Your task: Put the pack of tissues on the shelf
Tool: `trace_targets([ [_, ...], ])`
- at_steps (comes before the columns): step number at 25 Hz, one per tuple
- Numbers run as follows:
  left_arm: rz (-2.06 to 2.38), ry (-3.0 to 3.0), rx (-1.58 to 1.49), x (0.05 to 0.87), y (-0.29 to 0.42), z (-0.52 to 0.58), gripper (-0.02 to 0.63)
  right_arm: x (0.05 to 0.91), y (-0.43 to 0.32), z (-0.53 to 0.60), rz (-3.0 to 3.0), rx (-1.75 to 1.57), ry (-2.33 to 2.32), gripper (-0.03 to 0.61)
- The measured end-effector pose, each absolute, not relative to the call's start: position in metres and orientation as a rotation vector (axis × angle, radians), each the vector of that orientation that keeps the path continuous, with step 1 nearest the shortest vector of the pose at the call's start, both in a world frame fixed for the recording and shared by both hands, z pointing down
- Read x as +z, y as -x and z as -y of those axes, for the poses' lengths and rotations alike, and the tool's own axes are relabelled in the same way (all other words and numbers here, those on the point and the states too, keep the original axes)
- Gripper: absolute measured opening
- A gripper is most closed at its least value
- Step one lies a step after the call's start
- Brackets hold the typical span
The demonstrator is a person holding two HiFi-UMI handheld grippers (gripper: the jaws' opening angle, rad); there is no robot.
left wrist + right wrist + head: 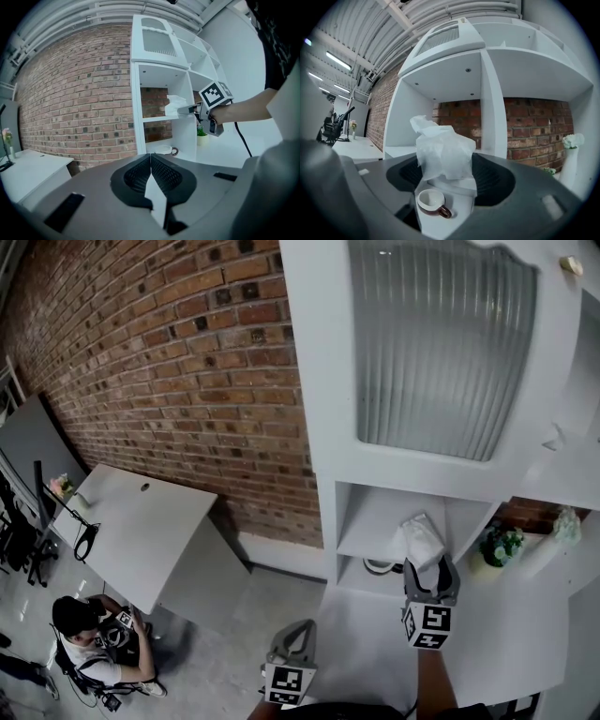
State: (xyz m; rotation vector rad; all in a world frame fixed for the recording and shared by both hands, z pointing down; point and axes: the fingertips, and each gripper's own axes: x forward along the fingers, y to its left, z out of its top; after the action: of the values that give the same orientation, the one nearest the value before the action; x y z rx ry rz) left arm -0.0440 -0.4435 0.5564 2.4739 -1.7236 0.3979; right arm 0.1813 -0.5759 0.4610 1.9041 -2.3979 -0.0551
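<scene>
The pack of tissues [422,538], white with a crumpled tuft on top, sits at the front of the middle shelf [375,532] of the white unit. My right gripper [430,570] reaches up to it, and its jaws stand on either side of the pack's base without visibly pressing. In the right gripper view the pack [443,150] fills the gap between the jaws of that gripper [445,165]. The left gripper view shows the pack [176,104] on the shelf edge. My left gripper [292,638] hangs lower, to the left, jaws shut and empty [151,157].
A white cup [380,566] with a dark handle stands on the lower shelf, below the pack [433,202]. A small green plant [502,545] and a white vase [565,524] are to the right. A brick wall, a white table [141,521] and a seated person [89,643] lie to the left.
</scene>
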Motion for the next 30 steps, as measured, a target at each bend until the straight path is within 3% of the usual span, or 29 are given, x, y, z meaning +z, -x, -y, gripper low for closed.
trace_targets([
  [11, 1.702, -2.502, 0.380, 0.553, 0.041, 0.441, 0.011, 0.459, -0.172, 0.573, 2.470, 0.054, -1.855, 0.432],
  [30, 1.659, -2.626, 0.293, 0.534, 0.033, 0.417, 0.011, 0.458, -0.196, 0.480, 2.408, 0.052, -1.878, 0.431],
])
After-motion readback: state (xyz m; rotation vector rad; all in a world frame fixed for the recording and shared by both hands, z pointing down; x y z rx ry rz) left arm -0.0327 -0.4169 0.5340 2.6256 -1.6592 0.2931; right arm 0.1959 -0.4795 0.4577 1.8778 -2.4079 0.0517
